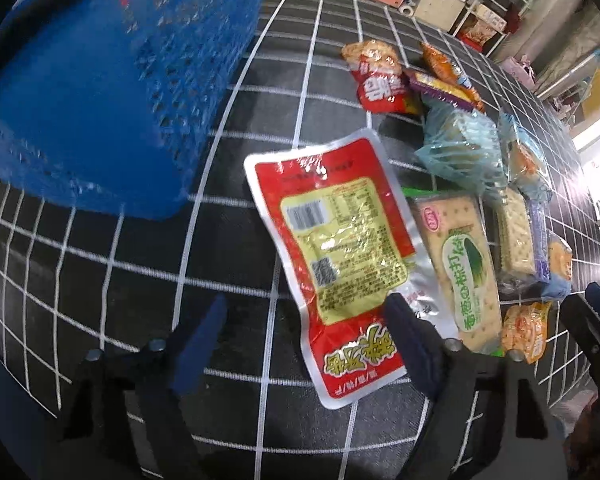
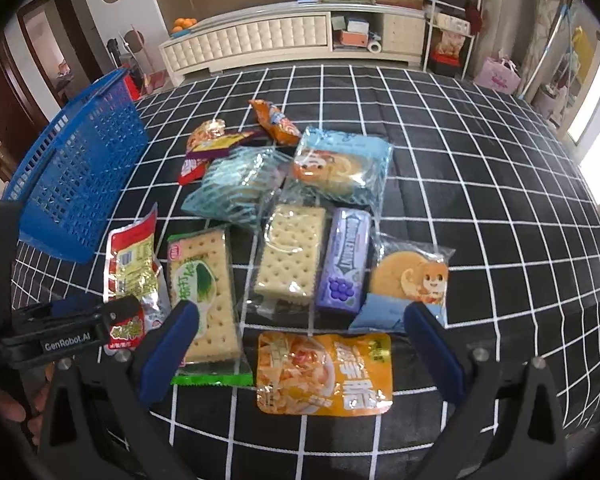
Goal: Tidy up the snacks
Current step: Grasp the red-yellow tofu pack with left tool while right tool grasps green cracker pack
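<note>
Snack packets (image 2: 288,256) scattered flat on checked cloth; red-yellow pouch (image 1: 332,256) nearest blue basket (image 2: 80,184), basket at left.

Daylit; window glare right; fisheye-warped, slight blur.

Checked cloth (image 2: 480,184): matt woven fabric, black with white grid lines.
Blue basket (image 2: 76,184): rigid perforated plastic, slight sheen.
Red pouch (image 1: 332,248): glossy crinkled plastic film with silvery foil edges.
Cracker packs (image 2: 290,252): clear shiny wrap over pale, dimpled biscuits.
Purple box (image 2: 342,260): smooth, glossy.
Orange pouch (image 2: 324,372): glossy film.
Gripper fingers (image 2: 168,348): matt blue pads on black plastic.
</note>
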`<state>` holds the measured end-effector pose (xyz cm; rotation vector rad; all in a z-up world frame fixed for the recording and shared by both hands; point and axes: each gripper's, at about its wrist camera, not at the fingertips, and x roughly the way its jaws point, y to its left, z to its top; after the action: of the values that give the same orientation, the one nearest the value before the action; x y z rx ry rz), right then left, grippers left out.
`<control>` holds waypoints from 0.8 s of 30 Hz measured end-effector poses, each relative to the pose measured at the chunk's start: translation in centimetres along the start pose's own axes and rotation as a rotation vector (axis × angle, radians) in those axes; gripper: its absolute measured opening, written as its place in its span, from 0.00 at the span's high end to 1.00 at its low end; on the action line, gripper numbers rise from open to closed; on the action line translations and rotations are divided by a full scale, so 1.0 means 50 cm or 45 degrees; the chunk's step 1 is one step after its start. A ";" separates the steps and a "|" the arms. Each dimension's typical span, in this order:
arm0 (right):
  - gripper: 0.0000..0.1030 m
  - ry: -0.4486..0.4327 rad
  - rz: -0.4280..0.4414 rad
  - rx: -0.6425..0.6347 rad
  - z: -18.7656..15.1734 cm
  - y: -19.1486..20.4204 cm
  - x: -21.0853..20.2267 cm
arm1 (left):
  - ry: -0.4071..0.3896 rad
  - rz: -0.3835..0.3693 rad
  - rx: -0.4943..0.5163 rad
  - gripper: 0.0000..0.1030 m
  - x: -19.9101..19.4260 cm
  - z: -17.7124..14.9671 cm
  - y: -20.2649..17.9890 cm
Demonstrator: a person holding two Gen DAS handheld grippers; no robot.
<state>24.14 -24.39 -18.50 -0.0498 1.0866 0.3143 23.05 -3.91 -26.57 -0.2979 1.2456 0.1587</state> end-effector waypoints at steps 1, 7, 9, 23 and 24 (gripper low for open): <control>0.00 0.001 -0.001 0.004 -0.001 -0.002 0.001 | -0.005 0.006 0.008 0.33 0.001 0.000 -0.003; 0.00 0.012 -0.006 0.015 -0.008 -0.007 0.001 | -0.018 -0.037 0.044 0.76 -0.003 -0.002 -0.026; 0.00 0.014 -0.010 0.008 -0.010 -0.003 -0.002 | -0.032 -0.017 0.073 0.86 -0.006 -0.003 -0.035; 0.00 0.055 0.070 -0.068 -0.003 0.063 -0.007 | -0.171 0.002 0.241 0.99 -0.095 -0.031 -0.044; 0.00 0.061 0.073 -0.077 -0.003 0.071 -0.002 | -0.177 0.006 0.246 0.99 -0.101 -0.032 -0.040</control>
<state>22.99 -21.06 -18.08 -0.0803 1.1271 0.3992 20.57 -6.11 -21.97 -0.1146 1.1141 0.0613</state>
